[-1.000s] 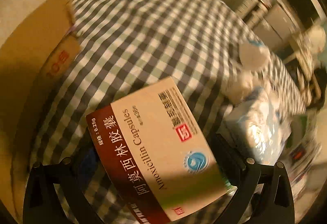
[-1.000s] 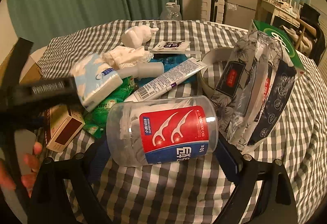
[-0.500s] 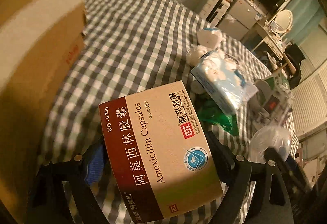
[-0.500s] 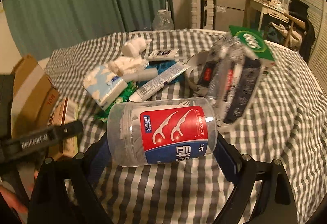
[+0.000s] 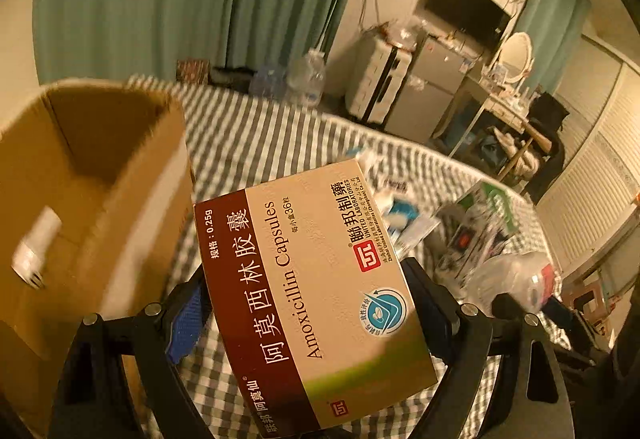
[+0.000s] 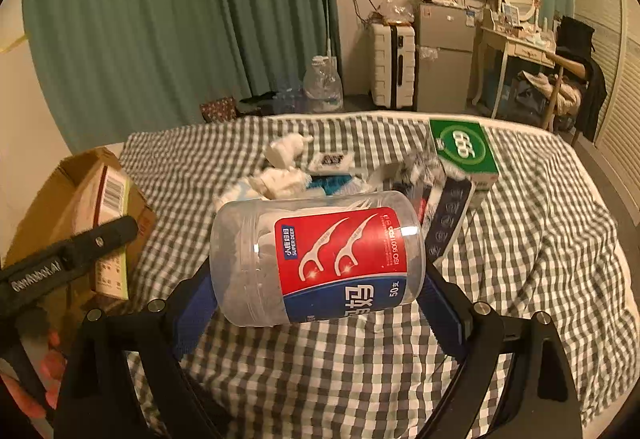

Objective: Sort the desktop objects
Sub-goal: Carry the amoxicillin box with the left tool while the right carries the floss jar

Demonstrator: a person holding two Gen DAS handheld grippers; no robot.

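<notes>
My left gripper [image 5: 306, 299] is shut on a tan and maroon Amoxicillin capsule box [image 5: 312, 279], held tilted above the checked cloth [image 5: 248, 143]. Just to its left stands an open brown cardboard carton [image 5: 80, 179]. My right gripper [image 6: 316, 295] is shut on a clear floss-pick jar [image 6: 316, 259] with a red and blue label, lying sideways between the blue pads and lifted off the cloth. In the right wrist view the left gripper [image 6: 72, 255] shows at the left with the capsule box [image 6: 106, 207] over the carton [image 6: 52, 195].
A pile lies mid-table: a green-topped box [image 6: 464, 151], white tissue packs [image 6: 280, 179], a dark patterned packet [image 6: 448, 223] and small sachets. A person's hand [image 6: 48, 359] grips the left tool. Beyond the table are curtains, a suitcase, a fridge and a dresser.
Both grippers have risen with their loads. The left one has swung the capsule box toward the carton, whose open top now shows. The jar sits higher over the cloth.
</notes>
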